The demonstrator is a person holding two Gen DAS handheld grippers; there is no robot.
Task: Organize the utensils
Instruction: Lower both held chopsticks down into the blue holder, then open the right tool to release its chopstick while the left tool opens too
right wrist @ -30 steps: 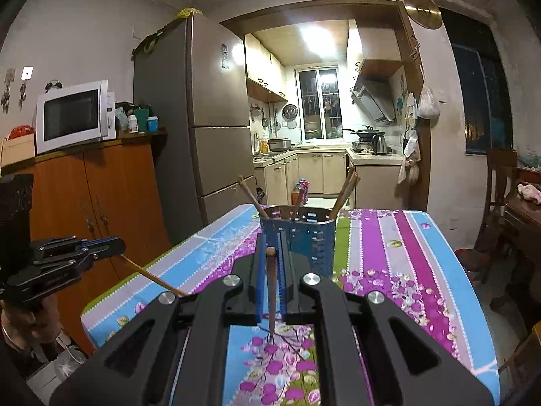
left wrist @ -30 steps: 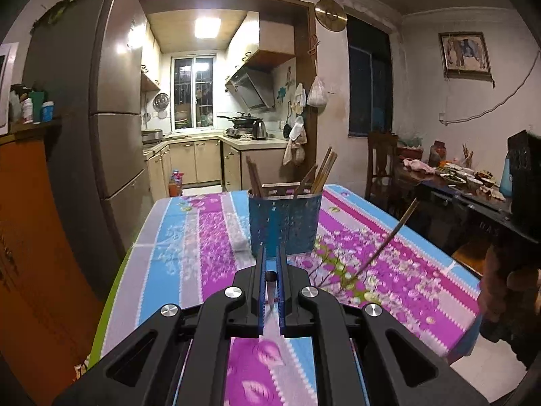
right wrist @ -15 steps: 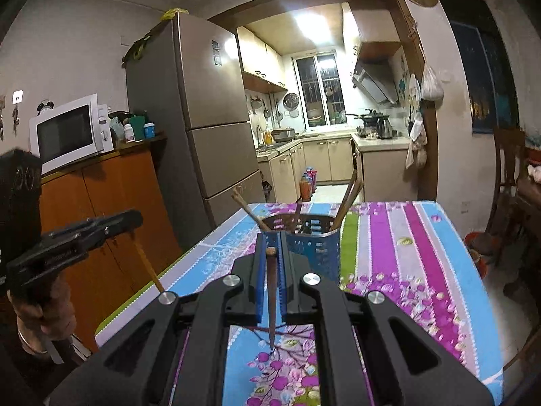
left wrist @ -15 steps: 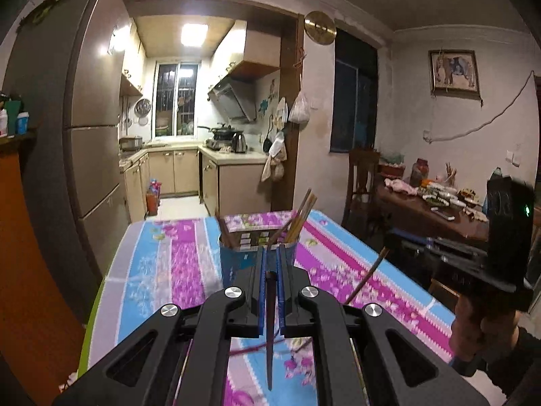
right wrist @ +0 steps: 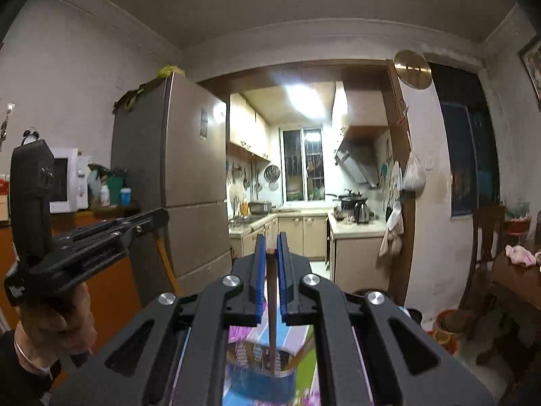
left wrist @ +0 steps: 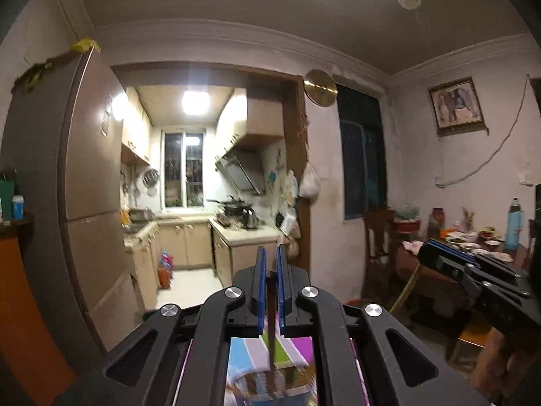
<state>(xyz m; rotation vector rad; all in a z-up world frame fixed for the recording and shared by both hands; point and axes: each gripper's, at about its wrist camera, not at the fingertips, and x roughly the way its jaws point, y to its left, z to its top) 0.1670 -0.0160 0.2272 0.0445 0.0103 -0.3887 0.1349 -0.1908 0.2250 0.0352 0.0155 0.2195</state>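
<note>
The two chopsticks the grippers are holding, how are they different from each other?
The left gripper's chopstick looks dark brown; the right gripper's chopstick looks lighter and reddish. Below the left chopstick the blue holder is a blur at the picture's bottom; below the right chopstick the holder's rim shows plainly. Both chopsticks hang tip down, pinched between blue fingers.

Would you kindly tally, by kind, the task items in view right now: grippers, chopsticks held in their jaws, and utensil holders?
Grippers: 2, the left gripper and the right gripper
Chopsticks held: 2, the left chopstick and the right chopstick
Utensil holders: 1, the blue utensil holder
Total: 5
</note>
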